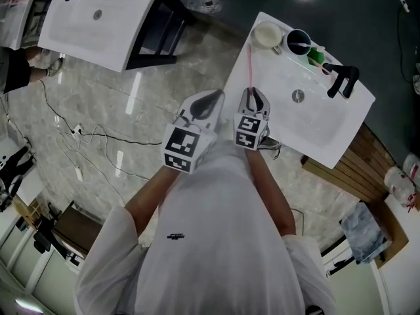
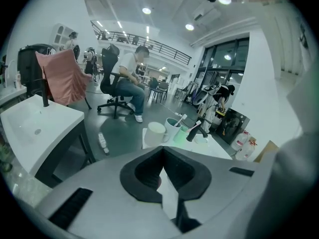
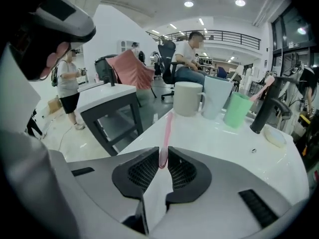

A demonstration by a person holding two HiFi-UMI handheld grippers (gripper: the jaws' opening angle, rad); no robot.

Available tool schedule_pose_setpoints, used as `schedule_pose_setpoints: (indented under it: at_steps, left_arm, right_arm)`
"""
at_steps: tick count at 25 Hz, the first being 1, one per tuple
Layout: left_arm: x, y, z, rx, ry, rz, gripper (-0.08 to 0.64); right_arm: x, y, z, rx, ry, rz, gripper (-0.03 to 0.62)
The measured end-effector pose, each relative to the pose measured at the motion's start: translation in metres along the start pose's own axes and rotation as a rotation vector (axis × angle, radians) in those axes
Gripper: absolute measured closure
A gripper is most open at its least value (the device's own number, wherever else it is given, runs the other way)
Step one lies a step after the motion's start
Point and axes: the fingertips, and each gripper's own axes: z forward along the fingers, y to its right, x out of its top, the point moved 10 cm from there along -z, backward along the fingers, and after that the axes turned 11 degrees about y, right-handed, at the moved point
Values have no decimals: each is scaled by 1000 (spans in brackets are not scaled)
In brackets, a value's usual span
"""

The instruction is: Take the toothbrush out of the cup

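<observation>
My right gripper (image 3: 163,154) is shut on the near end of a pink toothbrush (image 3: 166,131). The brush stretches low over the left rim of the white sink counter (image 3: 214,138), towards the cream cup (image 3: 188,99). In the head view the toothbrush (image 1: 250,67) runs from the right gripper (image 1: 253,97) up towards the cups. Beside the cream cup stand a pale cup (image 3: 217,103) and a green cup (image 3: 237,110) with another brush in it. My left gripper (image 1: 214,100) hangs just left of the counter, its jaws together and nothing between them.
A black faucet (image 1: 342,79) stands at the basin's far side, with the drain (image 1: 298,96) in the middle. A second white sink (image 1: 98,18) stands at the upper left. Cables (image 1: 85,136) trail over the marble floor. People stand and sit in the background.
</observation>
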Motion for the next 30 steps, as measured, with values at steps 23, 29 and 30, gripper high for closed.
schedule_pose_setpoints:
  at_steps: [23, 29, 30]
  left_arm:
    - [5, 14, 7, -33, 17, 15, 557]
    - [16, 26, 16, -68, 30, 37, 557]
    - [18, 28, 17, -71, 27, 39, 557]
  right_arm:
    - [14, 12, -17, 83, 35, 90, 493]
    - [35, 40, -37, 59, 102, 112, 528]
    - [40, 44, -41, 57, 113, 116, 534]
